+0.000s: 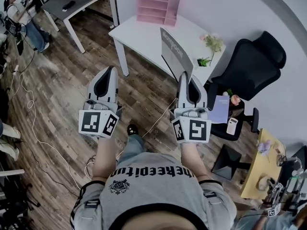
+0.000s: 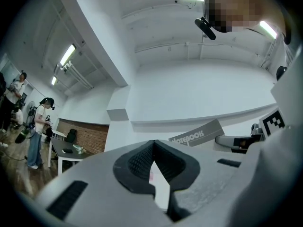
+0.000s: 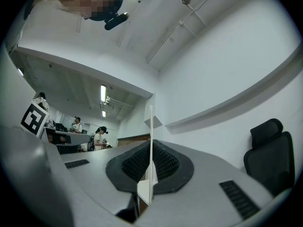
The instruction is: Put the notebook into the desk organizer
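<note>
— Closest to the head camera, what shows?
— A grey shirt with dark print. Two forearms reach forward from it, each hand carrying a gripper with a marker cube at its back. Both are above the wooden floor.
— How does the left gripper stand?
— Its jaws are closed. In the left gripper view the pads meet at their tips and nothing sits between them.
— And the right gripper?
— Its jaws are clamped on the bottom edge of the notebook. The notebook is thin, with a grey cover, and rises upright above the jaws. Its printed face is turned toward the left gripper. In the right gripper view only its narrow pale edge shows, pinched between the dark pads.
— So where is the notebook compared with the furniture?
— It is held in the air in front of the white table, overlapping the table's near right part in the head view. I can't tell whether it touches the top.
— And the desk organizer?
— It is pink and stands at the far side of that table by the wall, well apart from the notebook.
— Anything else?
— A small potted plant sits at the table's right corner, and a black office chair stands just beyond it. Far off to the left a person stands beside a dark desk.
</note>
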`<state>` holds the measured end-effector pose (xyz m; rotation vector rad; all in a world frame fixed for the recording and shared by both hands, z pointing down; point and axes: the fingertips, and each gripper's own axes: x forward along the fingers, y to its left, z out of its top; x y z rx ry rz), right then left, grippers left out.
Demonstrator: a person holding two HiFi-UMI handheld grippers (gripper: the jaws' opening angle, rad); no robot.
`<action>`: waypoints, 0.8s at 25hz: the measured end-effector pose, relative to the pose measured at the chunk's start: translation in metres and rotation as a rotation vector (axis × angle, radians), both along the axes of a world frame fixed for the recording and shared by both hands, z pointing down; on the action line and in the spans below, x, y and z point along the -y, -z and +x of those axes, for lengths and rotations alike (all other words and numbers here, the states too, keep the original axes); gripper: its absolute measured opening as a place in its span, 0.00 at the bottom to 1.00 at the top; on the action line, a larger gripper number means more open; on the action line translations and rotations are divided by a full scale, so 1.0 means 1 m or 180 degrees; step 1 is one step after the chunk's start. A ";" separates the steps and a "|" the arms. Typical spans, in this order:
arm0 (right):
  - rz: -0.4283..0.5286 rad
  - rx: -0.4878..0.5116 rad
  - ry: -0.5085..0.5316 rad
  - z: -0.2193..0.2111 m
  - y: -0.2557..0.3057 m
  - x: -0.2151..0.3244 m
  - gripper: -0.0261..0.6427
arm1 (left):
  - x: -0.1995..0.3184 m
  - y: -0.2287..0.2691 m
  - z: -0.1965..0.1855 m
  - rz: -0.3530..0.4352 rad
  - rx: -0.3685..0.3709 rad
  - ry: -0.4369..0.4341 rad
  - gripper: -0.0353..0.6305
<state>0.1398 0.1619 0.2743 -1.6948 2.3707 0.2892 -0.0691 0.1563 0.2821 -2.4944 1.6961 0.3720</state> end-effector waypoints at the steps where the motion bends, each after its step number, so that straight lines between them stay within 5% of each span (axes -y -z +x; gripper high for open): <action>1: -0.0007 0.0002 -0.0013 -0.003 0.001 0.010 0.05 | 0.011 0.000 -0.003 -0.0010 0.0003 -0.0012 0.06; 20: 0.0066 0.0096 -0.0260 -0.067 0.010 0.148 0.05 | 0.166 0.012 -0.066 0.0041 0.0062 -0.0263 0.06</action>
